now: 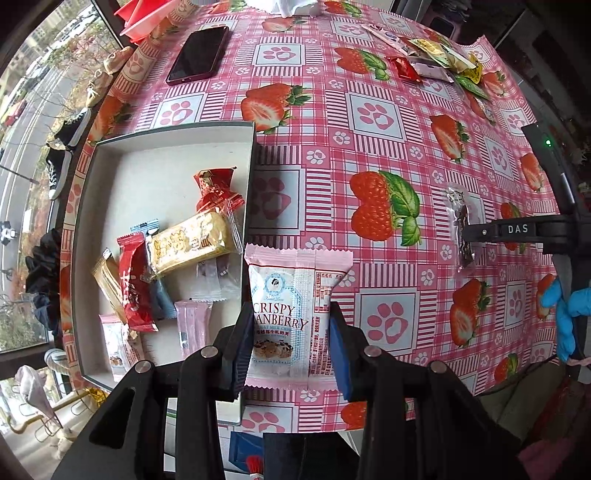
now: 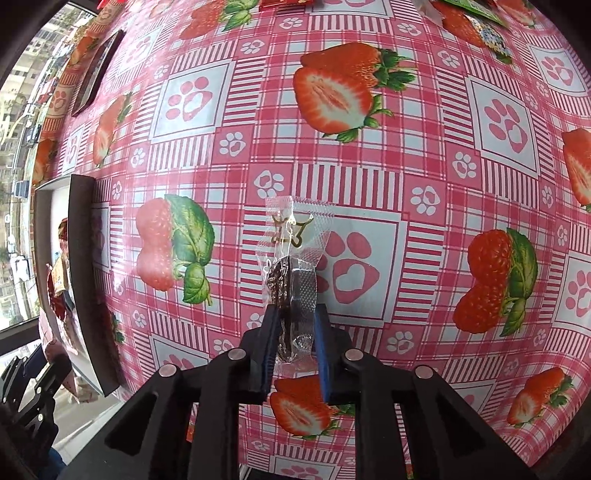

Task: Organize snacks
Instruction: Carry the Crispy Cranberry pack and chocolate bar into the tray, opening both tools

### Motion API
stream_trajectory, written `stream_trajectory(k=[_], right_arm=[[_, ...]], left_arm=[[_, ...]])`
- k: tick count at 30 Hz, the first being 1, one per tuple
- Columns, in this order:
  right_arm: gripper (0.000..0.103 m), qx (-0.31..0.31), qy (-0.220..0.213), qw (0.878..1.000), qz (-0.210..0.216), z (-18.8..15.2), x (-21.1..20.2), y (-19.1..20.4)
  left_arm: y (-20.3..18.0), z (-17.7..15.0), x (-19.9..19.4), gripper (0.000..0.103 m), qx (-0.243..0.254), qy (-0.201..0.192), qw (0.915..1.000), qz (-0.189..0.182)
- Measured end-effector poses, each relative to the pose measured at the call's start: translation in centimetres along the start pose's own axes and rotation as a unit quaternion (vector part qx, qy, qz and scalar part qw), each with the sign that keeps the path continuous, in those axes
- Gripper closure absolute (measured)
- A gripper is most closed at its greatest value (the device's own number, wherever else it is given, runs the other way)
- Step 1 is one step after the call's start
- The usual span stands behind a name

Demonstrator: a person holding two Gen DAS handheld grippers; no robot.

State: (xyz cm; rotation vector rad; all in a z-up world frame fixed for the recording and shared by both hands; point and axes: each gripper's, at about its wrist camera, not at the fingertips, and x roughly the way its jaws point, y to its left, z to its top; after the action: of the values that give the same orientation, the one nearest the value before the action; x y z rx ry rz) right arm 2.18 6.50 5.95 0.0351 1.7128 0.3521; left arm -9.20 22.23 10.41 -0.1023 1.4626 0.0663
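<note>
My left gripper [image 1: 290, 334] is shut on a pink-and-white Crispy Cranberry packet [image 1: 291, 314], held above the table just right of the grey box [image 1: 173, 138]. The box holds several wrapped snacks, among them a yellow biscuit pack [image 1: 192, 243] and a red bar [image 1: 135, 284]. My right gripper [image 2: 295, 332] is shut on a clear-wrapped dark snack [image 2: 291, 273], held above the strawberry tablecloth. The same snack [image 1: 460, 225] and the right gripper [image 1: 480, 233] also show at the right of the left wrist view. The box edge [image 2: 83, 277] shows at the left of the right wrist view.
A dark phone [image 1: 199, 55] lies at the far left of the table. A pile of loose snacks [image 1: 436, 61] lies at the far right. A red container [image 1: 147, 18] stands at the far left corner. A window runs along the left edge.
</note>
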Motion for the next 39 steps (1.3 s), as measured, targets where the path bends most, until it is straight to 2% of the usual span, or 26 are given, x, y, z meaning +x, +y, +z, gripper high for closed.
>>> stream_trajectory(k=[1,3,9,11,12,13,14,16,22,26,35,38,39], right_arm=[[0.055,0.005,0.002,1.000,-0.003,0.2,0.2,-0.1],[0.031,0.024,0.006,1.000,-0.010,0.4,0.9,-0.1],[0.031,0.040,0.007,0.999,-0.030,0.0,2.4,0.6],[0.034,0.033,0.004,0.998,-0.057,-0.1,2.8,1.5],[0.044,0.025,0.000,0.996,-0.082,-0.1,3.0,2.3],[0.061,0.017,-0.004,0.996,-0.092,-0.4,3.0,2.7],[0.069,0.009,-0.006,0.996,-0.093,-0.4,2.8,3.3],[0.068,0.005,0.005,0.997,-0.076,-0.3,2.8,4.8],[0.068,0.000,-0.005,1.000,-0.012,-0.8,0.0,8.4],[0.068,-0.031,-0.011,0.999,0.016,-0.6,-0.9,13.3],[0.068,-0.121,-0.004,0.991,0.053,0.4,-0.5,25.6],[0.068,-0.143,0.004,0.988,0.052,1.0,0.3,28.7],[0.068,-0.149,0.008,0.988,0.052,1.1,0.7,29.6]], left_arm=[[0.4,0.1,0.0,0.062,0.006,0.000,1.0000,-0.001],[1.6,0.3,-0.1,0.062,0.016,0.001,0.9999,-0.002],[4.8,0.5,-0.7,0.062,0.033,-0.004,0.9994,0.003],[6.0,0.4,-0.6,0.062,0.031,0.000,0.9995,0.006],[6.6,0.3,-0.5,0.062,0.029,0.001,0.9996,0.008],[7.2,0.2,-0.5,0.062,0.024,0.002,0.9997,0.008],[7.7,0.1,-0.4,0.062,0.018,0.003,0.9998,0.007],[8.8,0.0,-0.2,0.062,0.008,0.006,0.9999,0.005],[10.9,0.0,0.5,0.062,-0.009,0.010,0.9999,-0.006],[11.9,0.1,0.8,0.062,-0.021,0.010,0.9996,-0.014],[14.2,0.2,1.3,0.062,-0.045,0.005,0.9987,-0.023],[14.8,0.5,1.4,0.060,-0.052,-0.001,0.9983,-0.025],[15.0,0.6,1.5,0.056,-0.054,-0.002,0.9981,-0.029]])
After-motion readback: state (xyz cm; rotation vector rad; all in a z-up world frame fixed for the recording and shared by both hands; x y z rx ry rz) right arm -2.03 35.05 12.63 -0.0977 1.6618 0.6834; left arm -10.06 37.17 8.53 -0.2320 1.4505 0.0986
